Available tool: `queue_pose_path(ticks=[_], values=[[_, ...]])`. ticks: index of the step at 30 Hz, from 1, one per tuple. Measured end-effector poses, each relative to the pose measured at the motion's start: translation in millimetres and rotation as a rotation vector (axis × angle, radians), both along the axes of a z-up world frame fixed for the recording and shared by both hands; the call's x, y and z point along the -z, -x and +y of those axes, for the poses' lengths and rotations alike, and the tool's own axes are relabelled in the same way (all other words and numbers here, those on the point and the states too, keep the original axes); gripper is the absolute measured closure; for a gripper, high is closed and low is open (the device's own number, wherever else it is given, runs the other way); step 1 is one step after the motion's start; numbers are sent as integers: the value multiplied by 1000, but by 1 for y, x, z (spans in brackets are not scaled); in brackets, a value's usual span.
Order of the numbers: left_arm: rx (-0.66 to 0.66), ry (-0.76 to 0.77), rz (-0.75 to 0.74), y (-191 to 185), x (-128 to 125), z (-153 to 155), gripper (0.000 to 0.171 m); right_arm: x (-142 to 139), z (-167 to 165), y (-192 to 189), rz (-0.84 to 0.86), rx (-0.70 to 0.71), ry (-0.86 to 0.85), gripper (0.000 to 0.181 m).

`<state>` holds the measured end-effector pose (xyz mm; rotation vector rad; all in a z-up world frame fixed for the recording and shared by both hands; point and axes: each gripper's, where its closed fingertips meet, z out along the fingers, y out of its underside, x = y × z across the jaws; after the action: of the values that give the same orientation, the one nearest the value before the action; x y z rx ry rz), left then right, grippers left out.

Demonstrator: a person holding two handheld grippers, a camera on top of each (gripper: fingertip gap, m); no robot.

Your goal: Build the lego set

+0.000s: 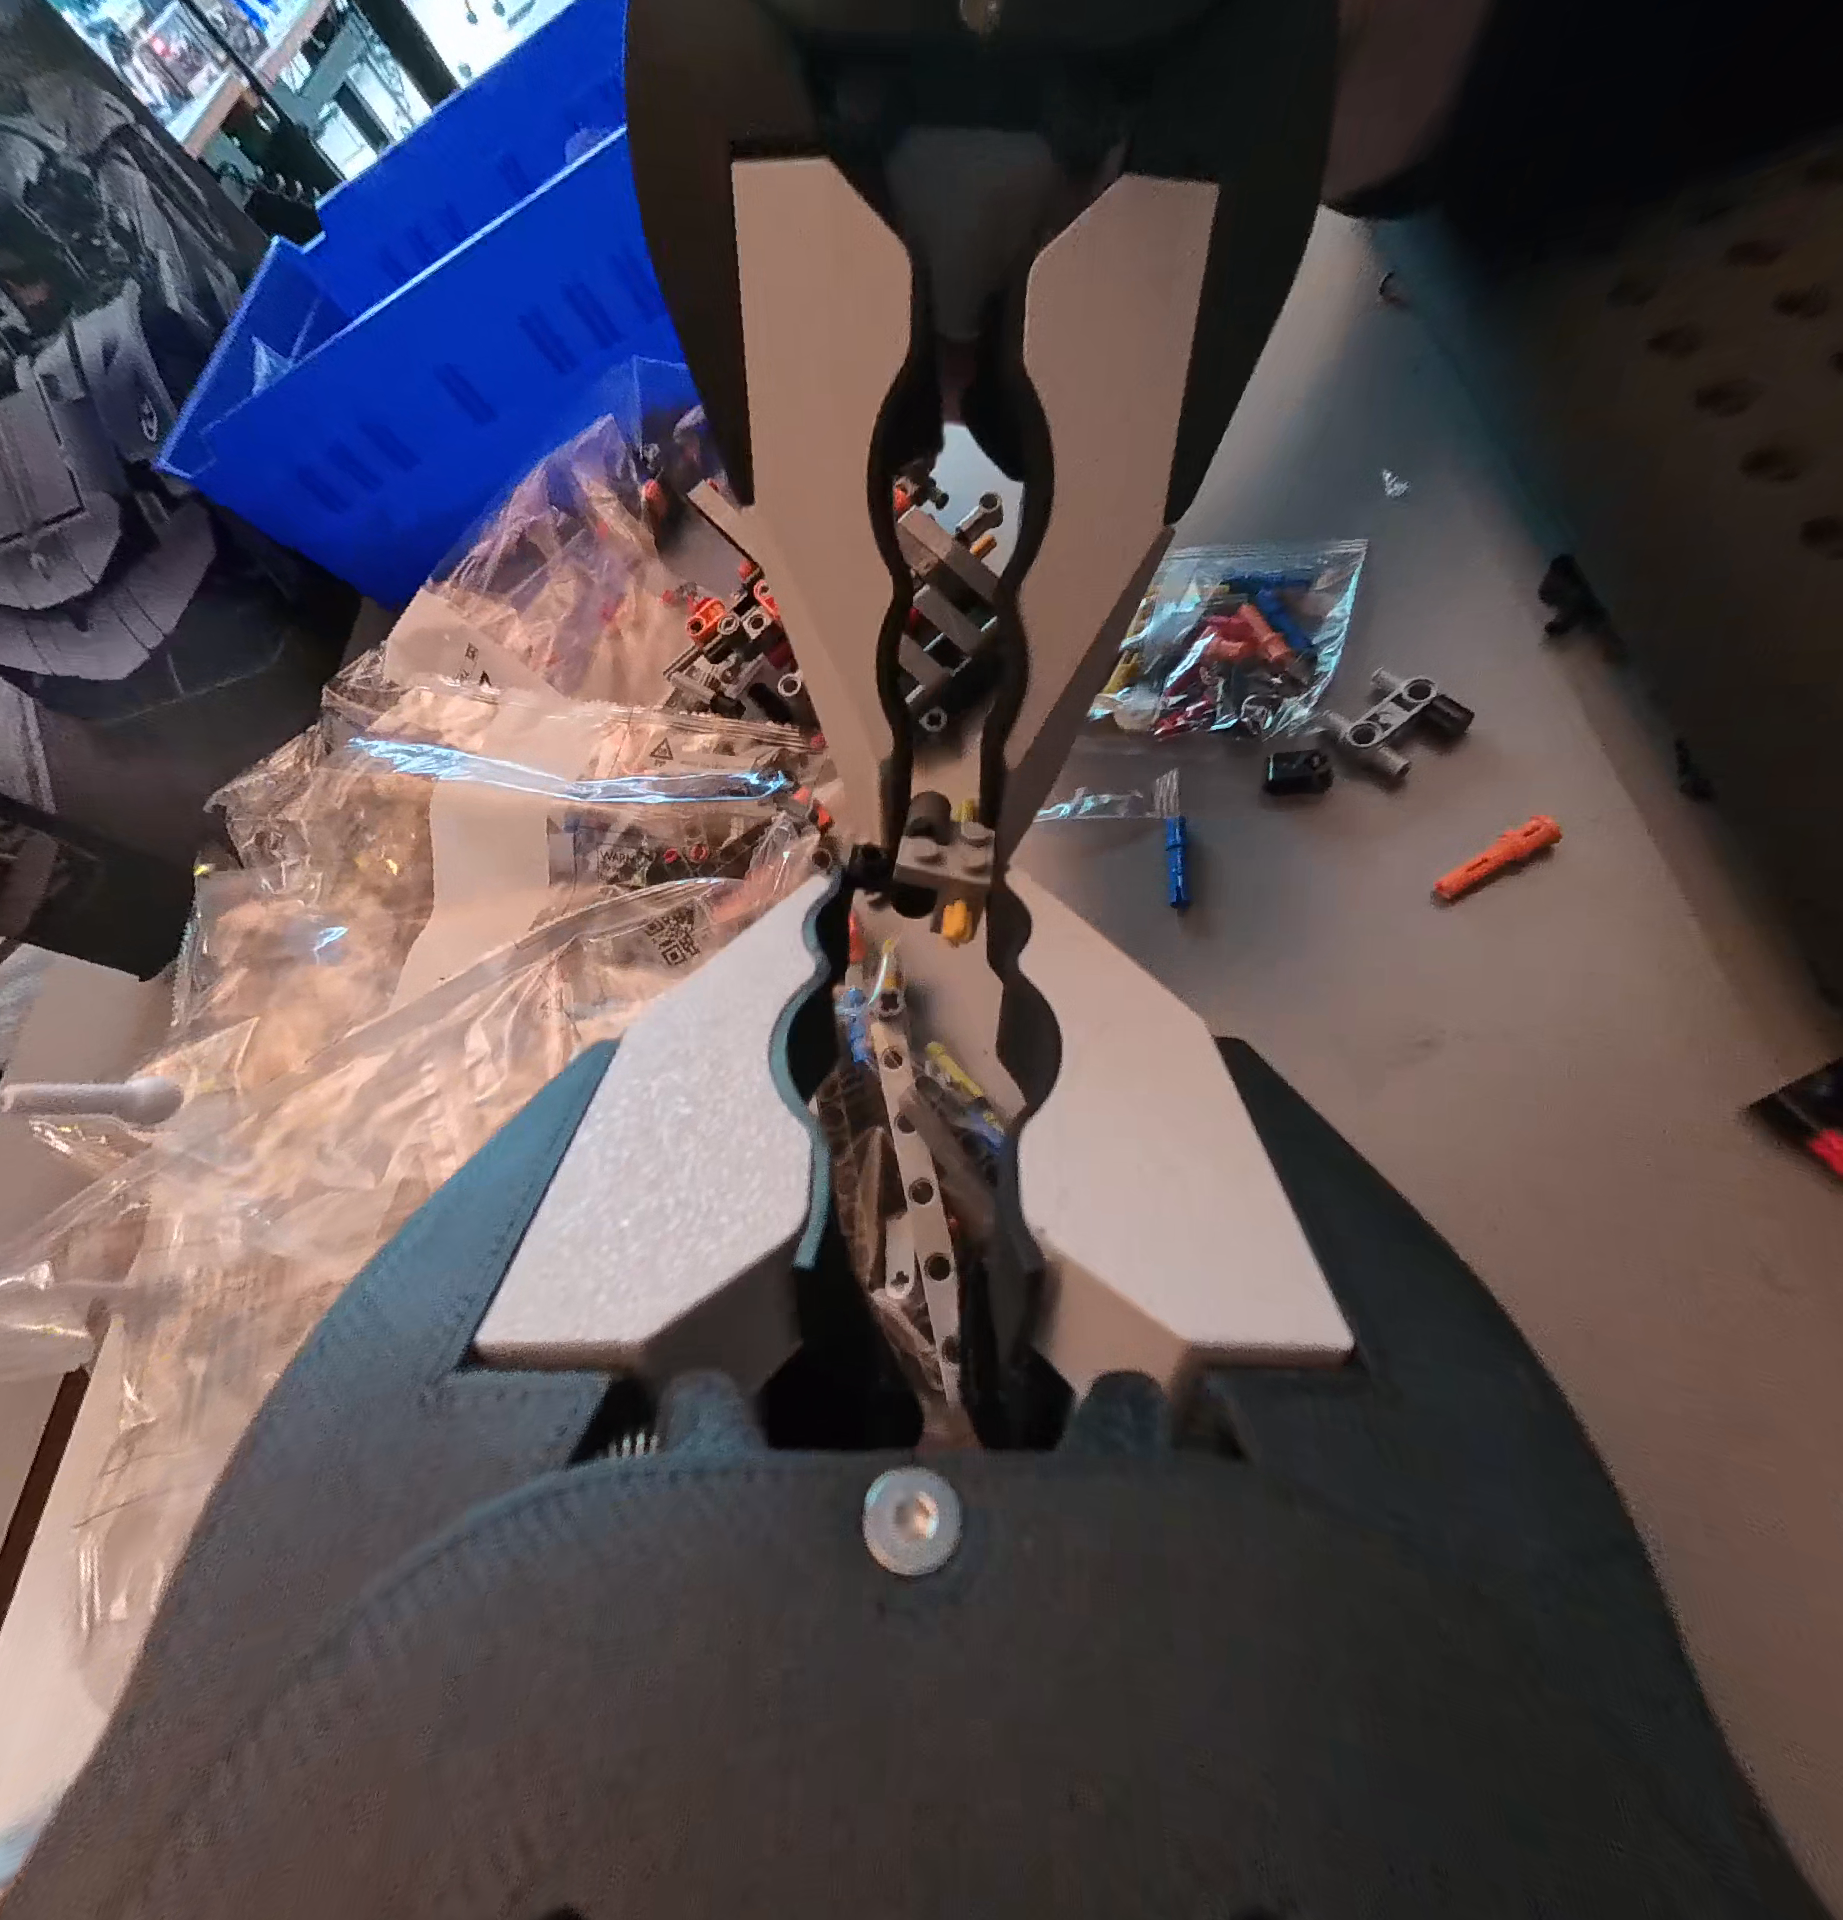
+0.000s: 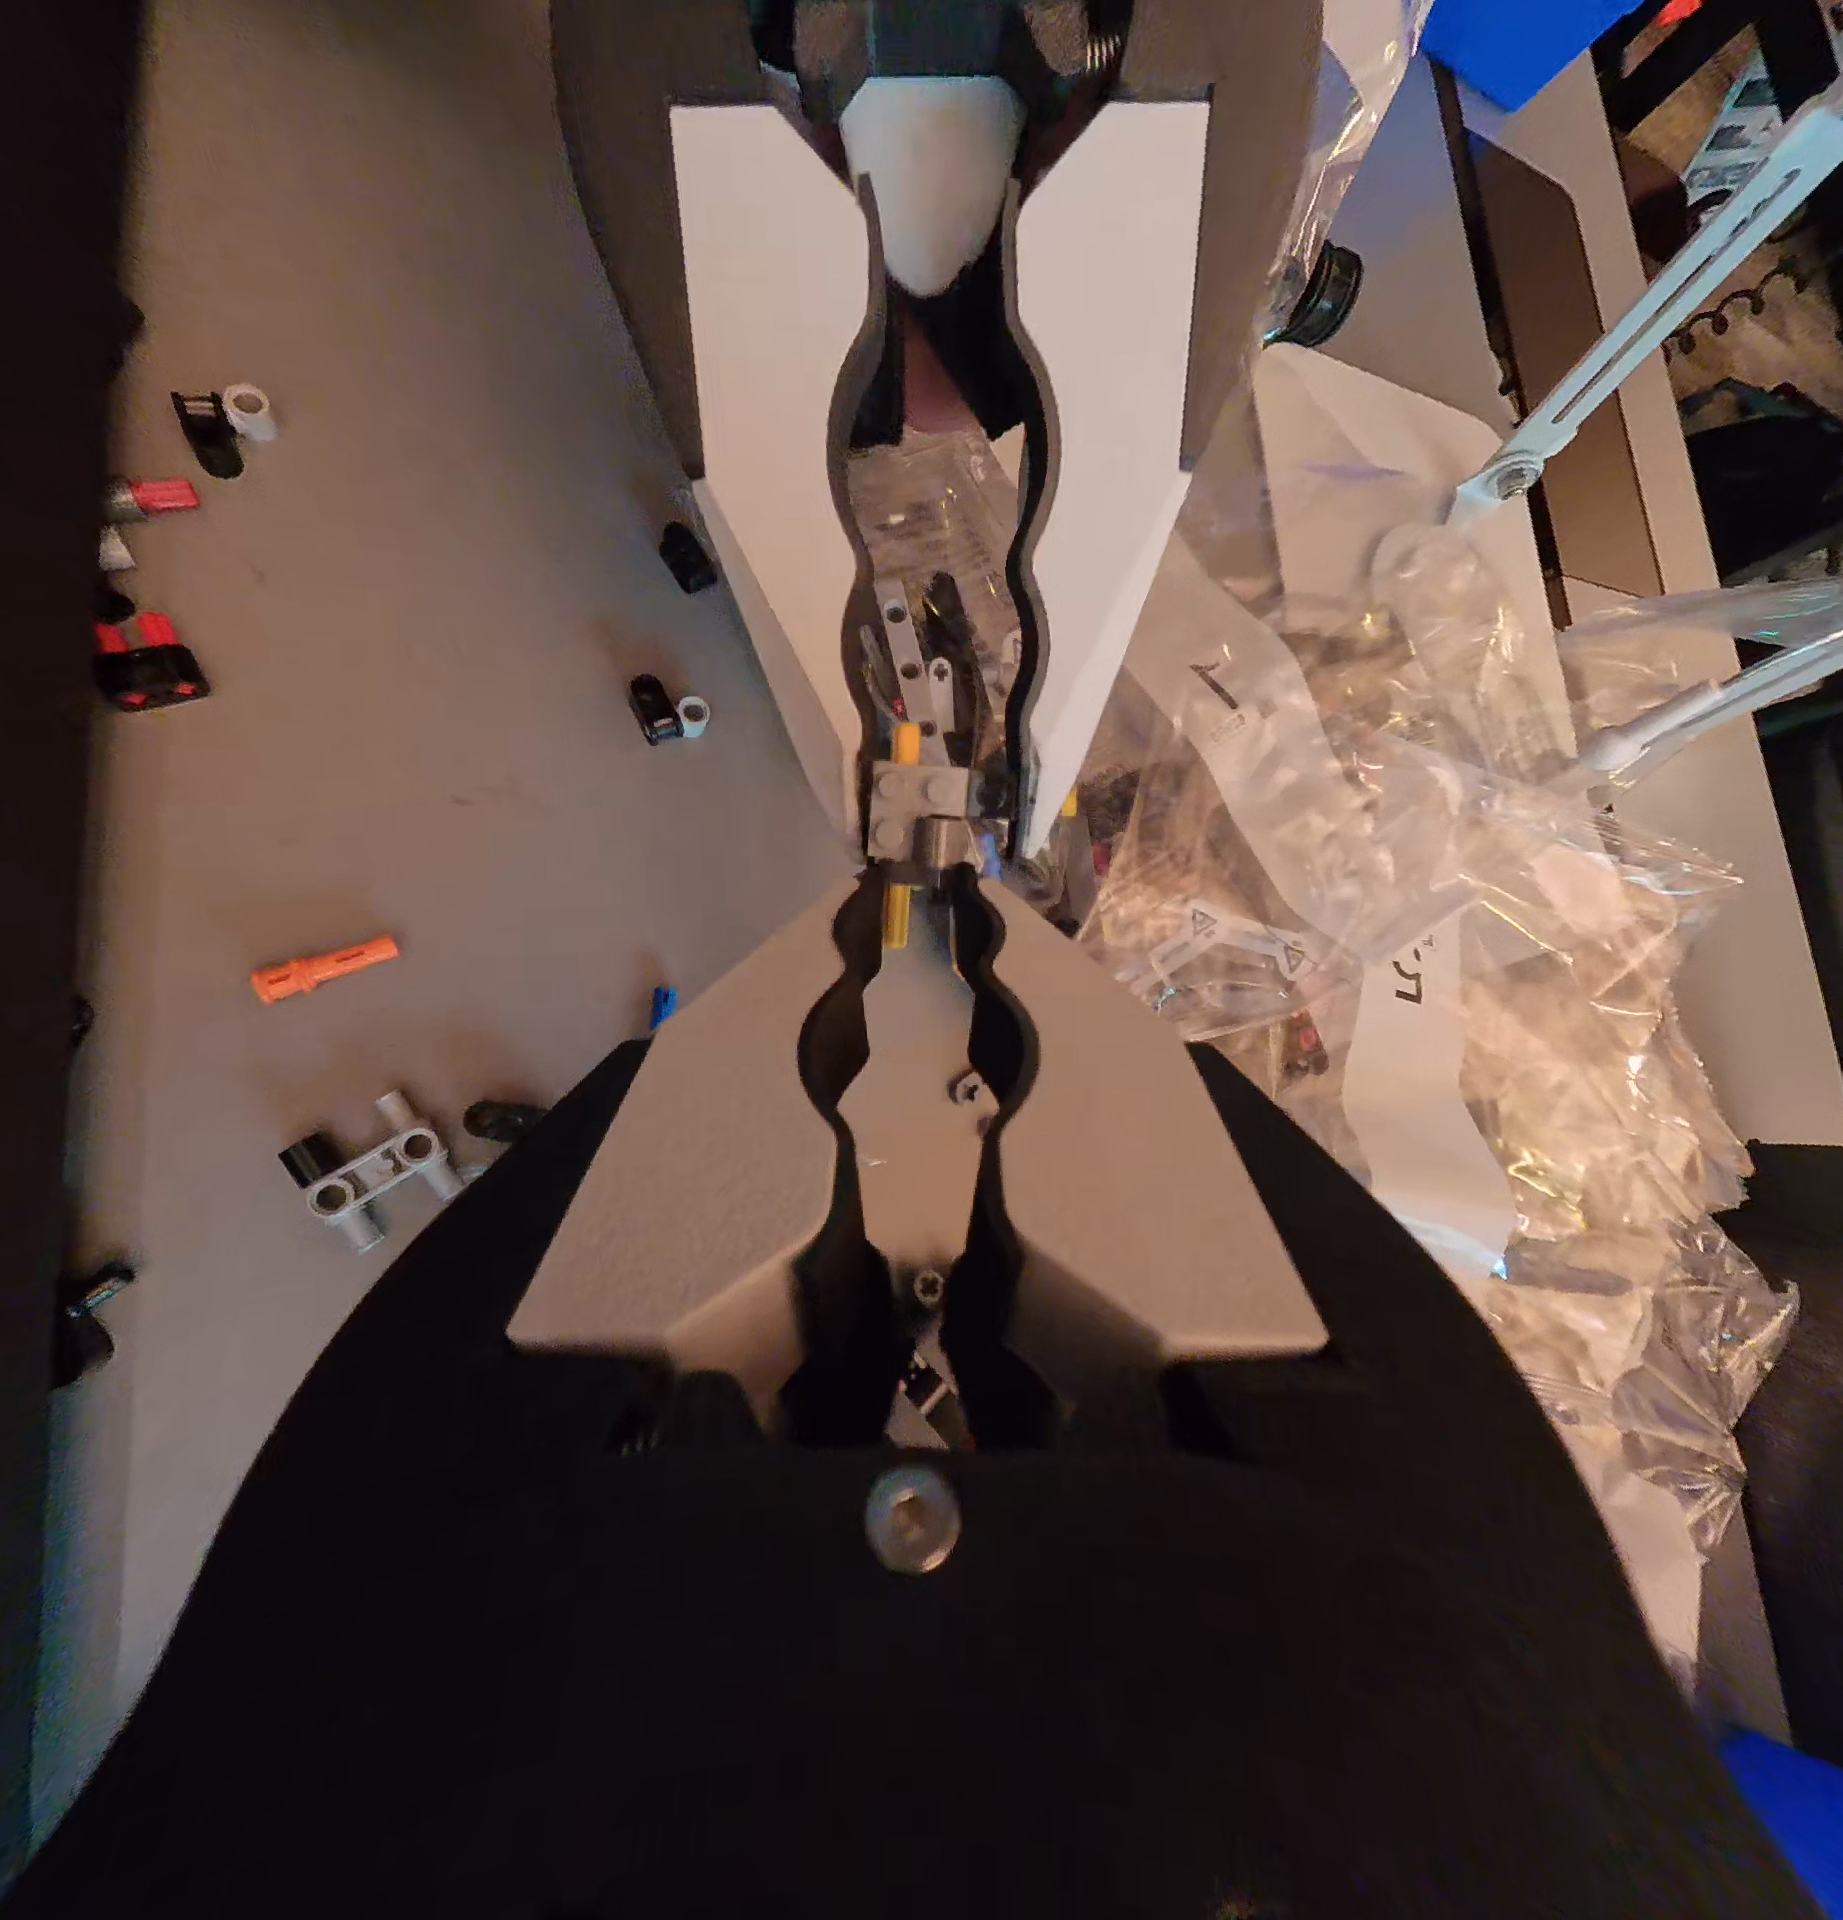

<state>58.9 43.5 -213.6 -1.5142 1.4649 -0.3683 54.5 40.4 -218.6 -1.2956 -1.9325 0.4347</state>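
Both claws, left gripper [image 1: 922,883] and right gripper [image 2: 922,868], pinch one small grey brick assembly [image 1: 943,854] above the table [image 1: 1312,1039], beside the plastic bags [image 1: 481,831]. You're mid-join; next, press its yellow pin [image 2: 899,914] home squarely.

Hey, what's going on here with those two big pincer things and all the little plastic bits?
A person is building a Lego set with two hand-held grippers. The left gripper and the right gripper meet tip to tip over the table, both pinching a small grey assembly with a yellow pin through it. Loose parts lie about, such as an orange pin and a grey connector, alongside a bag of coloured pins, clear part bags and a blue bin.
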Motion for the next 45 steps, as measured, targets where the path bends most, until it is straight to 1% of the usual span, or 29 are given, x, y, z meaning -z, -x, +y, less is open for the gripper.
queue_pose_path(ticks=[4, 9, 10, 11, 16, 21, 24, 25, 27, 29, 31, 35, 36, 37, 38, 39, 40, 41, 44, 45], values=[[-2, -23, 12, 0, -2, 0, 148, -2, 0, -1, 7, 0, 13, 170], [4, 0, -17, 1, -6, -1, 149, -7, -2, -2, 31, -3, 30, 171], [4, -1, -18, 1, -6, -1, 151, -9, -1, -2, 39, 1, 32, 171], [11, 5, -15, 2, -6, -2, 159, -10, 0, -3, 44, 6, 33, 172], [31, 15, -30, 2, -11, -6, 159, -15, -4, -4, 59, -8, 31, 172], [28, 12, 10, 3, -3, -6, 159, -8, -3, -3, 28, -11, 3, 171], [25, 19, -11, 4, -5, -5, 160, -11, -1, -4, 42, 6, 27, 171], [35, 26, -17, 4, -6, -6, 166, -13, 0, -4, 53, 10, 27, 172], [38, 34, -55, 3, -11, -7, 166, -16, -1, -5, 68, 2, 49, 172], [43, 25, -42, 2, -13, -9, 166, -18, -3, -6, 69, -5, 37, 173], [47, 35, -64, 2, -15, -10, 166, -20, -3, -6, 79, -8, 48, 173], [50, 45, -66, 3, -13, -9, 167, -18, -2, -7, 75, -7, 47, 173], [48, 46, -66, 4, -14, -9, 171, -17, 3, -10, 61, 15, 28, 174], [4, 28, -78, 13, -17, -2, 171, -8, 14, -19, 4, 51, -11, 175], [-18, 41, -148, 23, -29, 2, 171, -2, 21, -26, -13, 69, -9, 175], [-26, 54, -222, 32, -42, 5, 171, -5, 17, -26, 23, 51, 44, 175], [-28, 65, -245, 36, -46, 6, 171, -14, 13, -23, 66, 34, 64, 175], [-17, 88, -244, 35, -44, 5, 171, -19, 10, -21, 79, 29, 57, 175], [10, 114, -163, 23, -23, 0, 171, -14, 11, -19, 65, 34, 17, 174], [28, 140, -171, 17, -22, -3, 171, -13, 13, -19, 68, 33, 17, 174]])
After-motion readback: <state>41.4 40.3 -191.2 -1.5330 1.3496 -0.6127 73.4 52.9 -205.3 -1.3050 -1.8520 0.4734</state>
